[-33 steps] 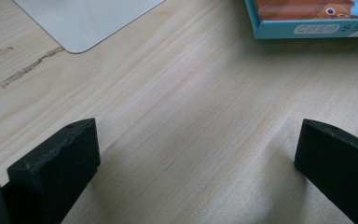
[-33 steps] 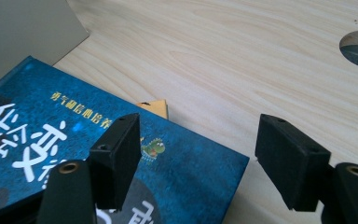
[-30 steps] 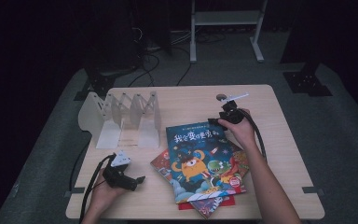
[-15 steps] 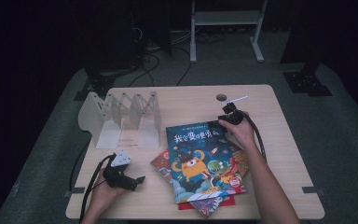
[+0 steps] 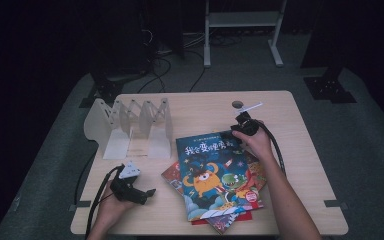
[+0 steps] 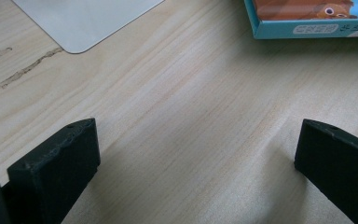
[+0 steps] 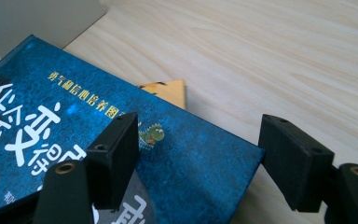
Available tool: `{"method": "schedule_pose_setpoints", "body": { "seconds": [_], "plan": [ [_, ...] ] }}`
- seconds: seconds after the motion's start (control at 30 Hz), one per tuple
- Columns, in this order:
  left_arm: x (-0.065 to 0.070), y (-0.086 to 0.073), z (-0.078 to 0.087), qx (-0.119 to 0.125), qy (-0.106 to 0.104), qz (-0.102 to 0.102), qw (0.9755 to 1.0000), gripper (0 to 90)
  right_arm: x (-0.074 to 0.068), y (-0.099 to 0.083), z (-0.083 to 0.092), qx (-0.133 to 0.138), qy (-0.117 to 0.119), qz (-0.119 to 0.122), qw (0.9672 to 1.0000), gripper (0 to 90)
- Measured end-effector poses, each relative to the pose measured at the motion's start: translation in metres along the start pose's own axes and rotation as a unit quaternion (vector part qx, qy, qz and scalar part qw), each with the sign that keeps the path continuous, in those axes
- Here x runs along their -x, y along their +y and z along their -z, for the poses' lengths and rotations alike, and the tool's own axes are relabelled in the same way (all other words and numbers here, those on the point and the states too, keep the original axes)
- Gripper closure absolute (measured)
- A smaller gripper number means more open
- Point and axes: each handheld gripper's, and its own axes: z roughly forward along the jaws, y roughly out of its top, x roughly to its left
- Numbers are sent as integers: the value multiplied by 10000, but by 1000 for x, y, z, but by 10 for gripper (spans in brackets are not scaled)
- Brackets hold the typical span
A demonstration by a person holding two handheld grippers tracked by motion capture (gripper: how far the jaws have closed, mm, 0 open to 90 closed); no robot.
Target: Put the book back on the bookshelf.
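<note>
A blue picture book (image 5: 215, 175) with a cartoon monster on its cover tops a fanned stack of books mid-table. My right gripper (image 5: 241, 126) is at the book's far right corner. In the right gripper view it (image 7: 200, 126) is open and straddles that corner of the blue book (image 7: 51, 116): one jaw is over the cover, the other past the edge over bare wood. An orange book's corner (image 7: 168, 88) pokes out beneath. My left gripper (image 5: 149, 194) rests near the table's front left, open, with only wood between its jaws (image 6: 198, 128).
A white accordion book rack (image 5: 130, 125) stands at the back left; its base plate (image 6: 84, 18) lies ahead of the left gripper. A teal book edge (image 6: 307, 18) shows beyond it. The wooden table (image 5: 195, 107) has a small round hole (image 5: 237, 104) near the back.
</note>
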Motion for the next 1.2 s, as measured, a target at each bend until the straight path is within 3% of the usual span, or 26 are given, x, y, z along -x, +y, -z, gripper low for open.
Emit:
{"method": "schedule_pose_setpoints", "body": {
  "seconds": [0.3, 0.4, 0.57, 0.7, 1.2],
  "plan": [
    [0, 0, 0, 2, 1, 3, 10000, 0, -14, 1, -4, -60, 102, 208, 9997, 285],
    [0, 0, 0, 1, 1, 3, 10000, 0, -20, 0, -4, -16, -8, 345, 9994, 282],
    [0, 0, 0, 1, 0, 3, 10000, 0, -23, -1, -3, -41, -67, 360, 9993, 281],
    [0, 0, 0, 3, 3, 5, 10000, 0, -30, -2, -1, -37, -230, 605, 9979, 281],
    [0, 0, 0, -16, -2, 0, 10000, 0, -40, -11, 2, 43, 40, 858, 9963, 281]
  ]
}}
